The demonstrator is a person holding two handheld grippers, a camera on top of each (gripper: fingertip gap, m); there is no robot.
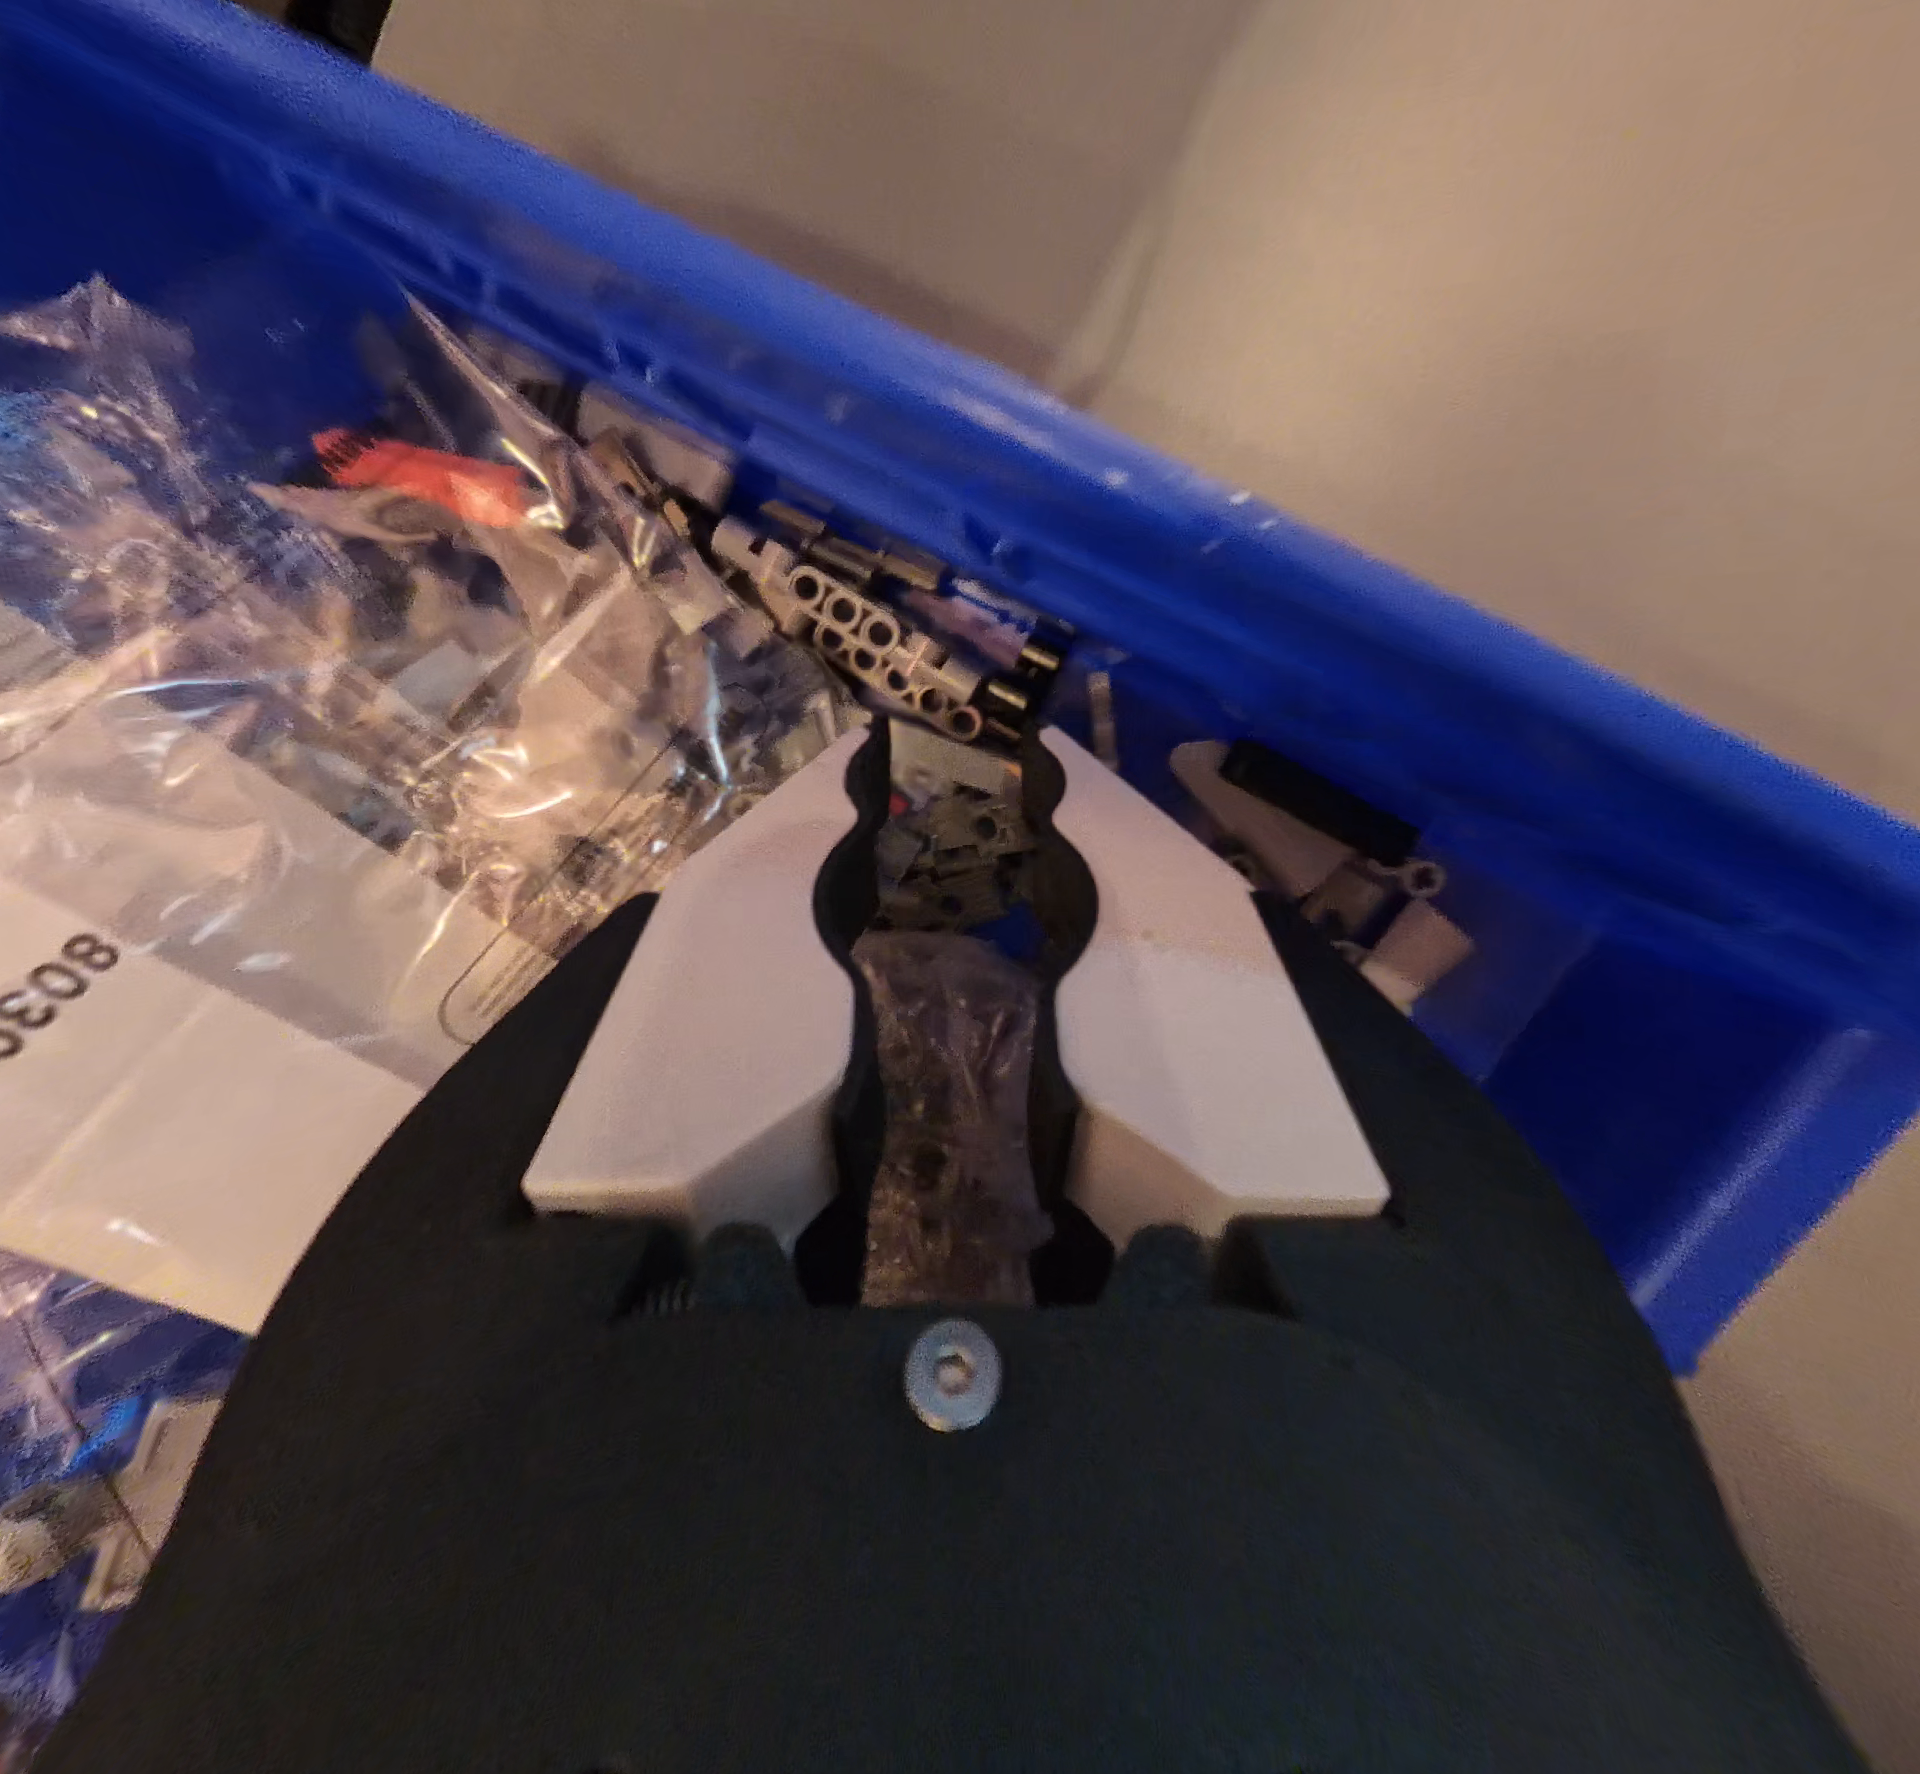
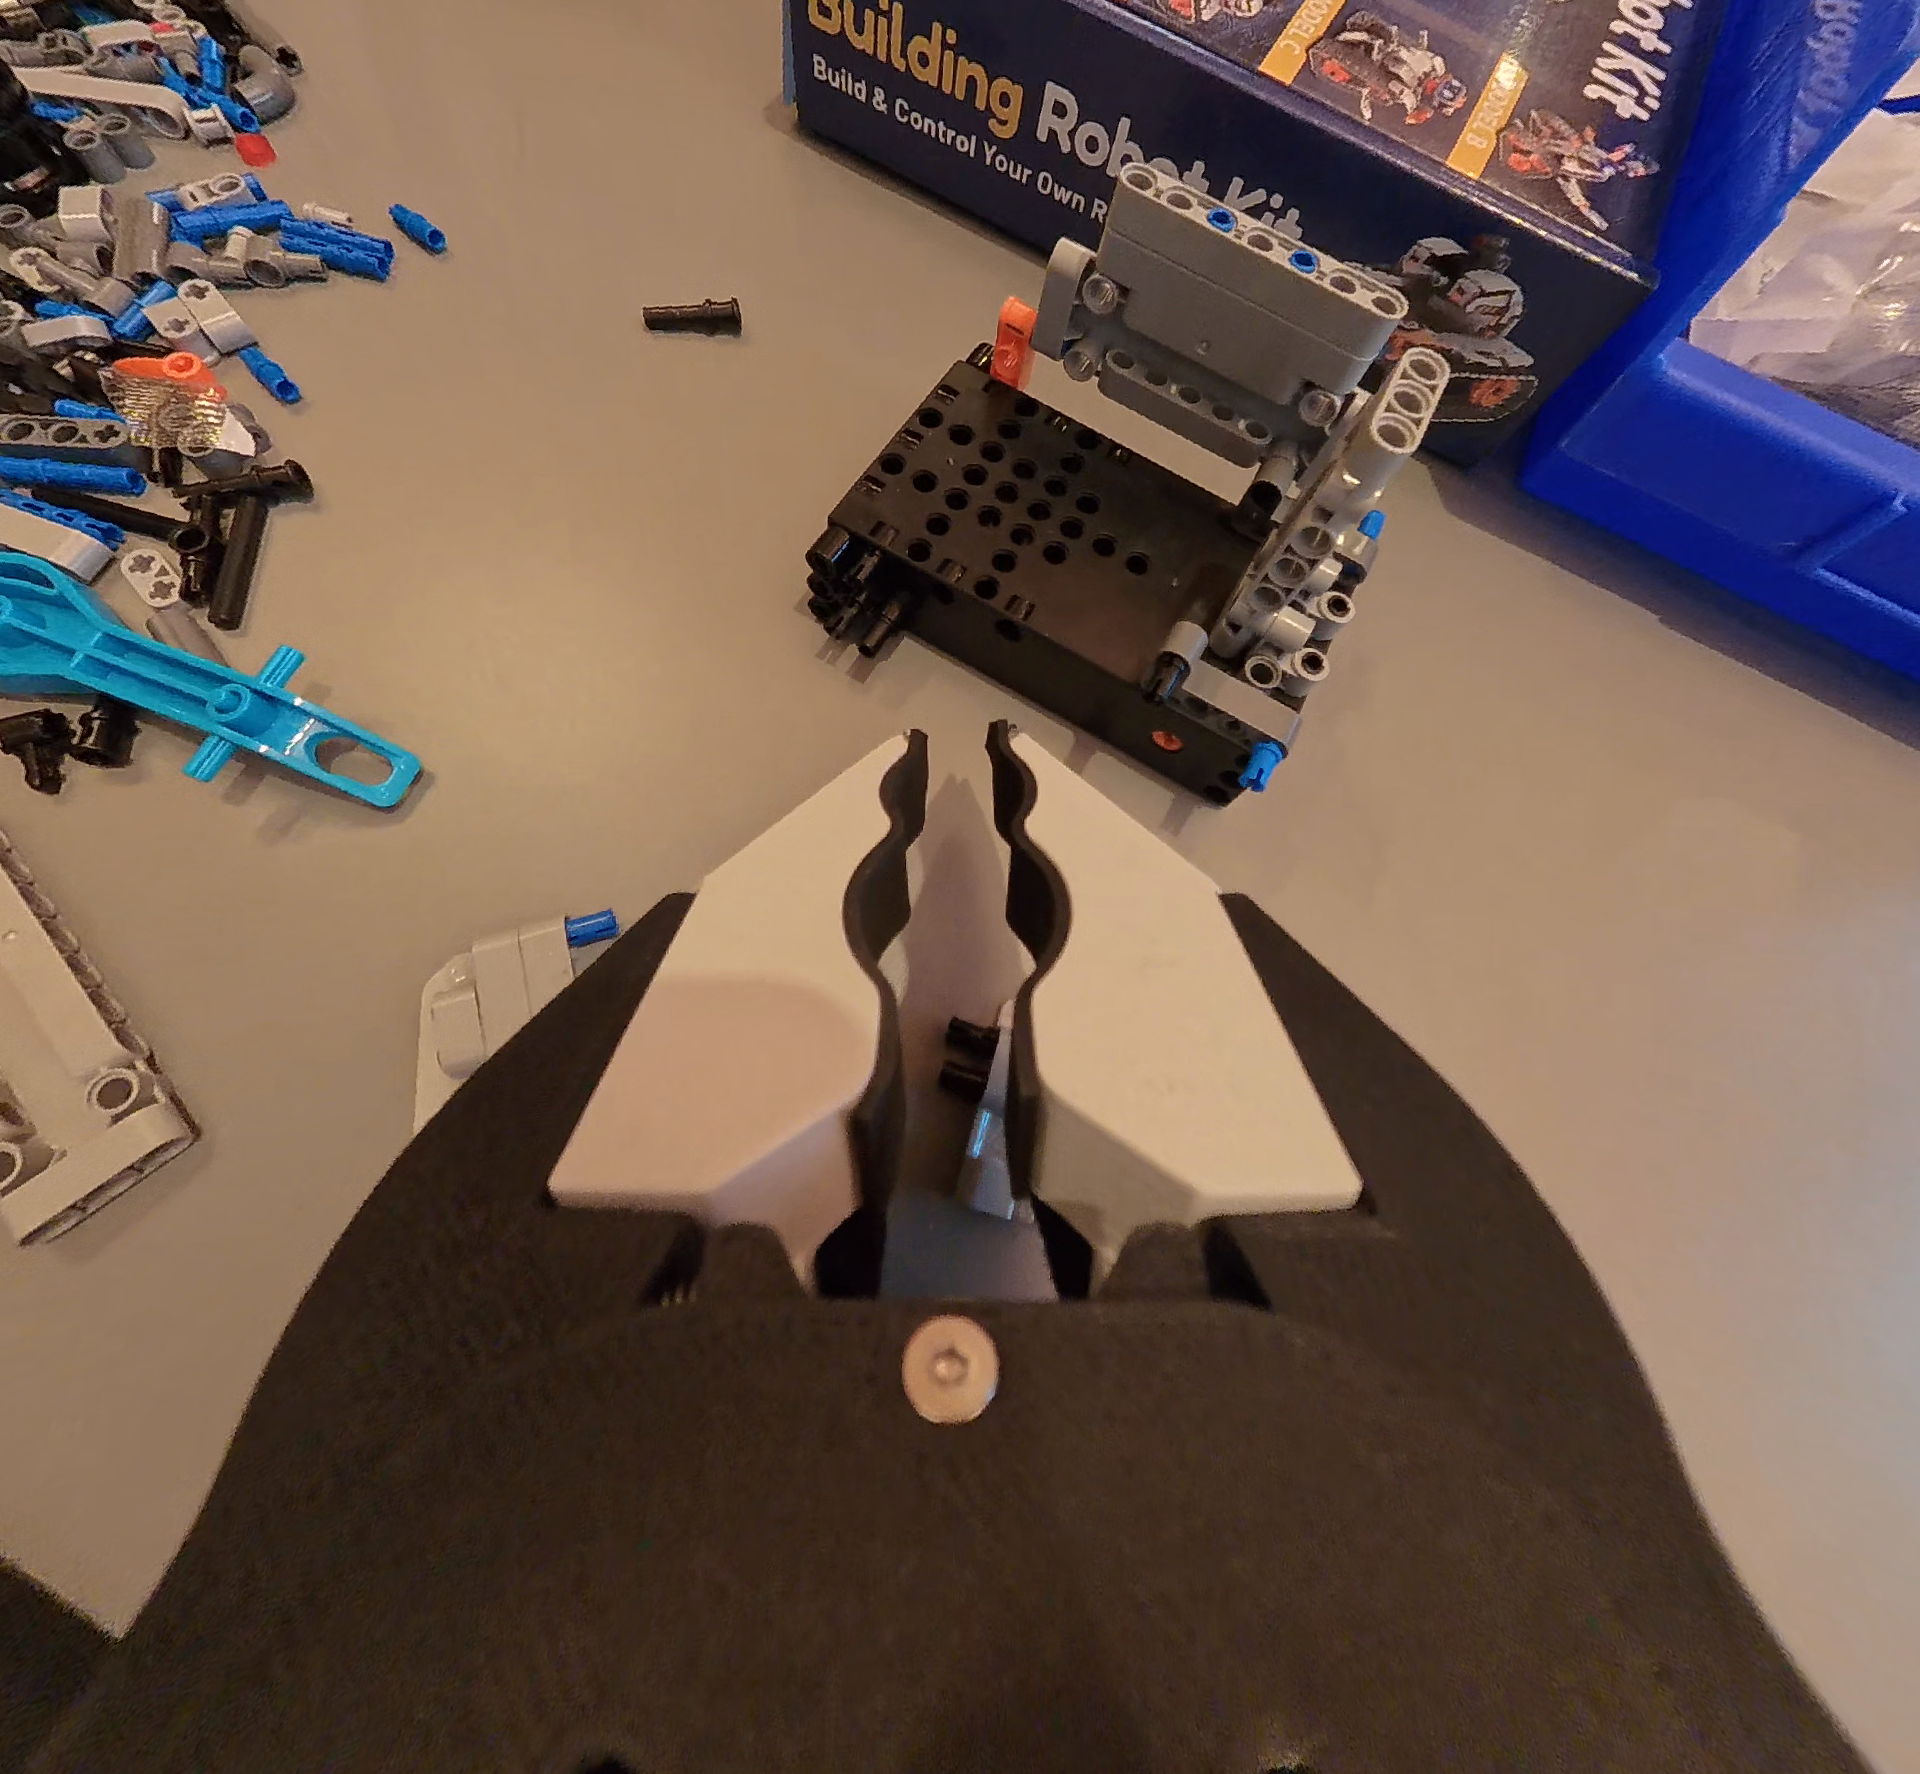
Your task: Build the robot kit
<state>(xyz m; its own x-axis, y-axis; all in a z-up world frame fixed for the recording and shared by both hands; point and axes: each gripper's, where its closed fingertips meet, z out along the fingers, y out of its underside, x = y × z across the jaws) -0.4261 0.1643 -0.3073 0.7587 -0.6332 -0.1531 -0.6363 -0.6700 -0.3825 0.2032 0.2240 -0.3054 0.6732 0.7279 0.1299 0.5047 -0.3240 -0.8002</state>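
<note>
The blue bin [image 1: 1195, 581] is holding clear bags of small parts [image 1: 343, 685]. The left gripper [image 1: 956, 737] is reaching into it, jaws slightly apart, tips just short of a grey holed beam [image 1: 883, 654]; nothing is clamped. The right gripper [image 2: 954, 737] is hanging over the grey table [image 2: 623, 498], jaws apart and empty, near the half-built model [image 2: 1132, 498] with loose pieces [image 2: 156, 270] lying to its left.
</note>
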